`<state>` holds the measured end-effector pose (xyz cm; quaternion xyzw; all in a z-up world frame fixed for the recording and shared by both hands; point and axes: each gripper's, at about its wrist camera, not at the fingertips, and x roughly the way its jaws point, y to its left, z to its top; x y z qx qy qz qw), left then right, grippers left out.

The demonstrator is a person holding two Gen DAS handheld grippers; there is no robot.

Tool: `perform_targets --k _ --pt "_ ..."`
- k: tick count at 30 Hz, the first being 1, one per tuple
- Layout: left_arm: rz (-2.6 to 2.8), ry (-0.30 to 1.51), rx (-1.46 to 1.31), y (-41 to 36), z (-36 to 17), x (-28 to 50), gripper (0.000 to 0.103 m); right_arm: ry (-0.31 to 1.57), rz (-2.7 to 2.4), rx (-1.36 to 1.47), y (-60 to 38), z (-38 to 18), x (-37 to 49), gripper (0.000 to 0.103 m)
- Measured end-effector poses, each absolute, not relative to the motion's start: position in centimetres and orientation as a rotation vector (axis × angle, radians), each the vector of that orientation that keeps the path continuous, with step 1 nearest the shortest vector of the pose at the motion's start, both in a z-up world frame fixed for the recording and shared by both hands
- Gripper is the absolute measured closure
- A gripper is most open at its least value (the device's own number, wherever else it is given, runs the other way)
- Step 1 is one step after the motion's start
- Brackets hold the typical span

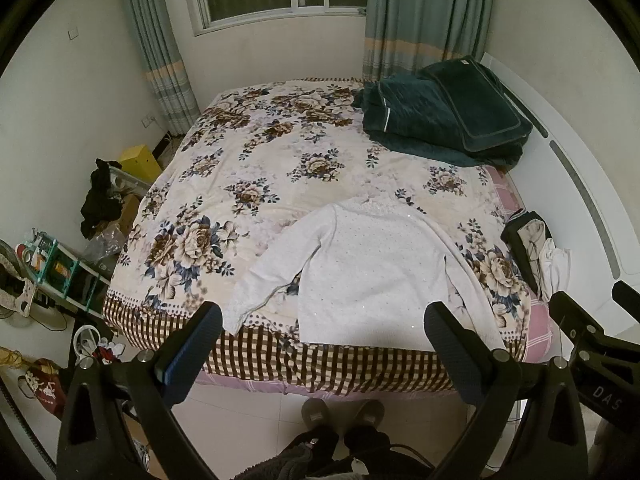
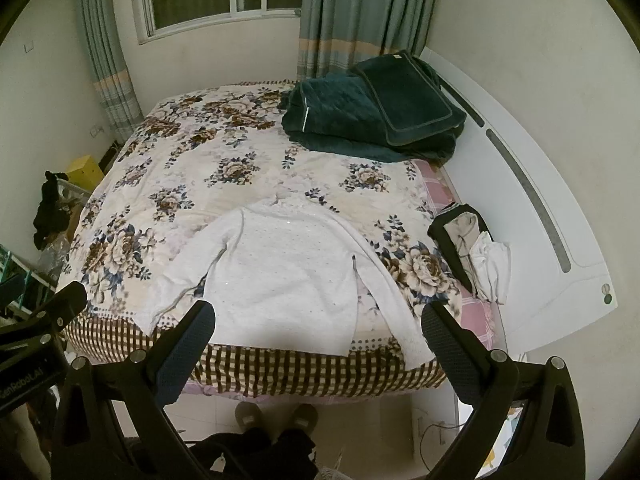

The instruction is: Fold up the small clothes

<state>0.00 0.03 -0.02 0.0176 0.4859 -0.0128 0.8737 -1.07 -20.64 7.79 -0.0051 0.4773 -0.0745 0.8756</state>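
A small white long-sleeved top (image 1: 372, 272) (image 2: 288, 268) lies flat on the floral bedspread (image 1: 248, 168) (image 2: 192, 168), hem toward the near bed edge, sleeves spread down both sides. My left gripper (image 1: 324, 316) hovers above the near edge, over the hem, jaws wide open and holding nothing. My right gripper (image 2: 320, 316) hangs likewise over the hem, wide open with nothing between its fingers. Part of the right gripper shows at the right edge of the left wrist view, and part of the left gripper at the left edge of the right wrist view.
A dark green quilt and pillow (image 1: 444, 116) (image 2: 376, 112) are piled at the far right corner. A small heap of clothes (image 1: 532, 248) (image 2: 472, 248) lies at the bed's right edge by the white headboard (image 2: 552, 208). Shelves and clutter (image 1: 60, 264) stand left. A person's slippered feet (image 1: 344, 412) are below.
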Motion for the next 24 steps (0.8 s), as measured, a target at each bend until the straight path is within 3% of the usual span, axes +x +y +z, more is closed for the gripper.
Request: perform_targets --k 24 --pt "-0.025 1.002 0.035 0.4 1.6 1.9 0.0 0.986 -0.15 -0.016 -21.8 7.2 -2.1 0.0"
